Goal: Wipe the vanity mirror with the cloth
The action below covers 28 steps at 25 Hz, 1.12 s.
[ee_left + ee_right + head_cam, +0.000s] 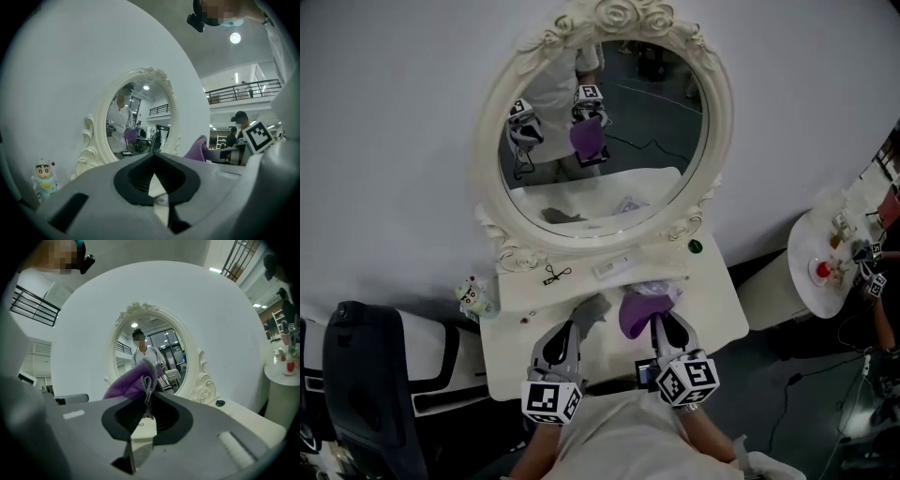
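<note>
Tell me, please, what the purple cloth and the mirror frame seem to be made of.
Purple cloth: probably microfibre or terry, matte, with fuzzy nap and soft folds. Mirror frame: cream-white, satin, with moulded roses and scrolls; likely painted resin or wood, unclear which.

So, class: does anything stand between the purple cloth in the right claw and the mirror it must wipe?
Nothing visible does. The right claw holds the cloth facing the mirror across open air; the hair clip and green cap lie low on the table.
</note>
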Available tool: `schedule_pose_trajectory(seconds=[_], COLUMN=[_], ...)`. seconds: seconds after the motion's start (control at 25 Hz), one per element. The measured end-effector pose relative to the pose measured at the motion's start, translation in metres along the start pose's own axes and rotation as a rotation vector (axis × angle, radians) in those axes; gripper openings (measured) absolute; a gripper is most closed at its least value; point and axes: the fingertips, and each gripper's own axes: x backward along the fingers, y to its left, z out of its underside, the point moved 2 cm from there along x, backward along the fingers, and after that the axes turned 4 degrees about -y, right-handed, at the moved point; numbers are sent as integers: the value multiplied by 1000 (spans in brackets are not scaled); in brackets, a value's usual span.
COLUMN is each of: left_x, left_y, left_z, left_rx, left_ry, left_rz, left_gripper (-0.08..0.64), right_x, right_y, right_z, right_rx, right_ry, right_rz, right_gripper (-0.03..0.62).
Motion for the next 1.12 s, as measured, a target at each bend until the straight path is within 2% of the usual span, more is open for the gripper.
schedule_pose_trajectory(seconds=[0.2, 0.36, 0.52, 0.68, 0.84, 0.96, 1.12], left_x=[-21, -38, -54, -72, -85, -94, -99], left_y=[15, 29, 25, 20, 11, 8, 7], left_z=[-46, -75, -112, -159, -192, -208, -218], left_rx=[-11, -7, -27, -54, -81, -127, -177], left_ry=[-67, -36, -39, -109, -152, -148, -123], left_rz=[29, -23, -9, 17, 25, -7, -49], left_gripper=[0, 0, 0, 0, 0, 0, 0], right_x=[-50, -96, -131, -166, -194, -222, -251], right_y=[17, 28, 41, 69, 98, 116, 135], right_z=[-63, -112, -166, -231, -289, -314, -326], right_rx=[14, 38, 109, 212, 318, 333, 321], right_ry=[-64, -83, -117, -183, -255, -265, -253], right_rz=[-66, -112, -170, -248, -269, -293, -314], right_gripper=[49, 49, 46, 46, 44, 46, 46])
